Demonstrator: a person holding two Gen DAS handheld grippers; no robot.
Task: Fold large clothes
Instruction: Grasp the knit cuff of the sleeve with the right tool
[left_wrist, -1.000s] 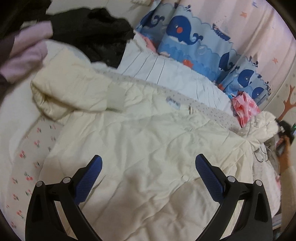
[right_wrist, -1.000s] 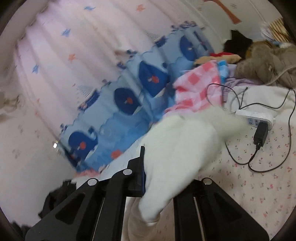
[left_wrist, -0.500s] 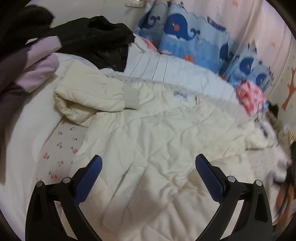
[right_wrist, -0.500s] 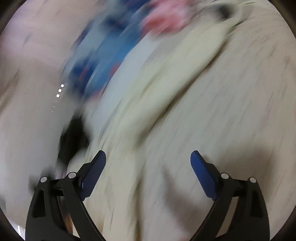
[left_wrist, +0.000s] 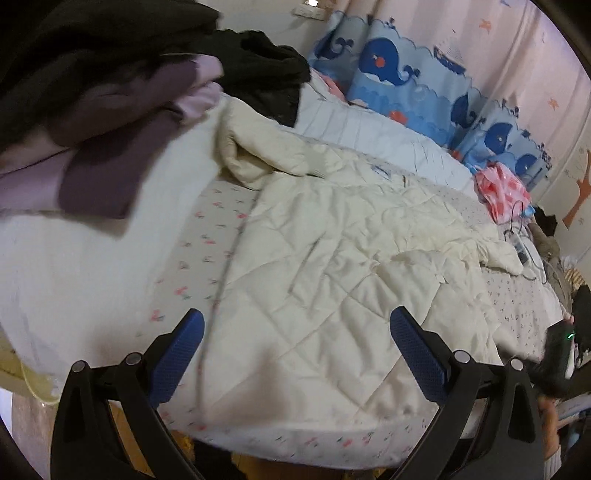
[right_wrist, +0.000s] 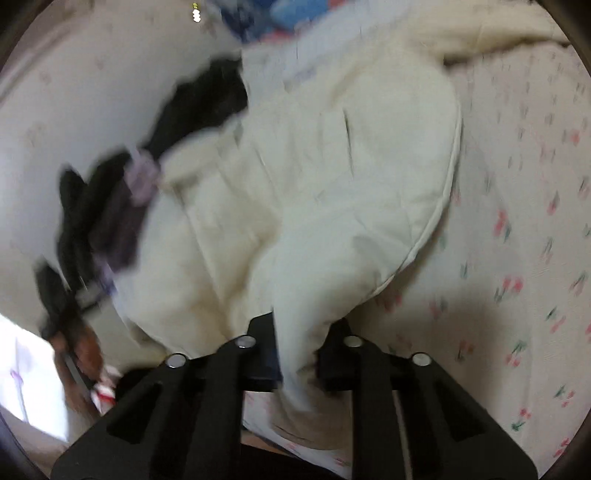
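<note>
Dark clothes pile (left_wrist: 110, 110): lies at the far left of the bed, beside the jacket's left sleeve; keep it out of the fold
Left gripper (left_wrist: 295, 354): fingers spread wide with nothing between them, poised over the near hem
Cream quilted jacket (left_wrist: 351, 258): spread flat across the floral bedsheet (left_wrist: 207, 236), left sleeve already turned in, right sleeve trailing toward the charger cable (left_wrist: 517, 236)
Right gripper (right_wrist: 297, 354): fingers clamped on a fold of the jacket at its lower right corner; the view is blurred, so the pinched edge is probably the hem
Step in hand: judged to be carrying the right side over the body
Technique: lift the pinched corner only enough to clear the quilting, draw it straight across, and pin the near hem with the free gripper so the body does not slide
</note>
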